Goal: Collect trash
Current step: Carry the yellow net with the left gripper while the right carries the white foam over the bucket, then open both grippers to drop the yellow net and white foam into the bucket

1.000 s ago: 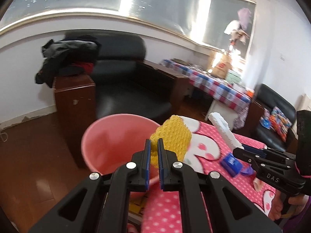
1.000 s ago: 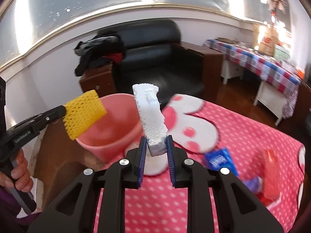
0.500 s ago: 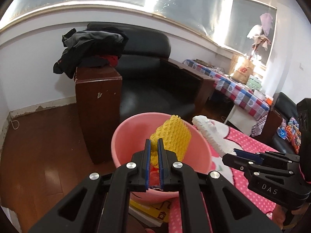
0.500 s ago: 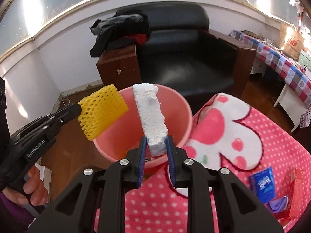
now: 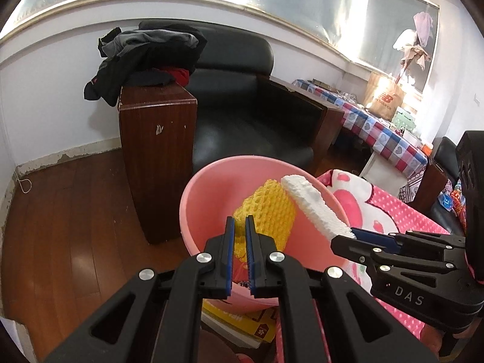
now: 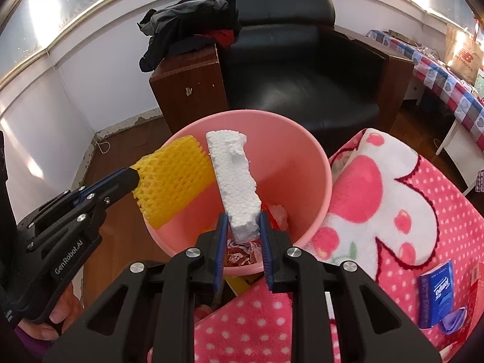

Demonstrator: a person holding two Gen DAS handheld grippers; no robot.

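Note:
My left gripper is shut on a yellow foam net sleeve, which hangs over the mouth of the pink bin. My right gripper is shut on a white styrofoam slab, also held over the pink bin. In the right wrist view the yellow net sleeve sits just left of the slab, almost touching it. Crumpled wrappers lie at the bin's bottom. The right gripper also shows in the left wrist view, holding the styrofoam slab.
A pink polka-dot blanket covers the table right of the bin, with a blue tissue pack on it. Behind the bin stand a brown wooden cabinet with dark clothes on top and a black armchair.
Both grippers have moved from above the blanket to over the bin and sunk lower, each still holding its piece. The sleeve and slab are closer together.

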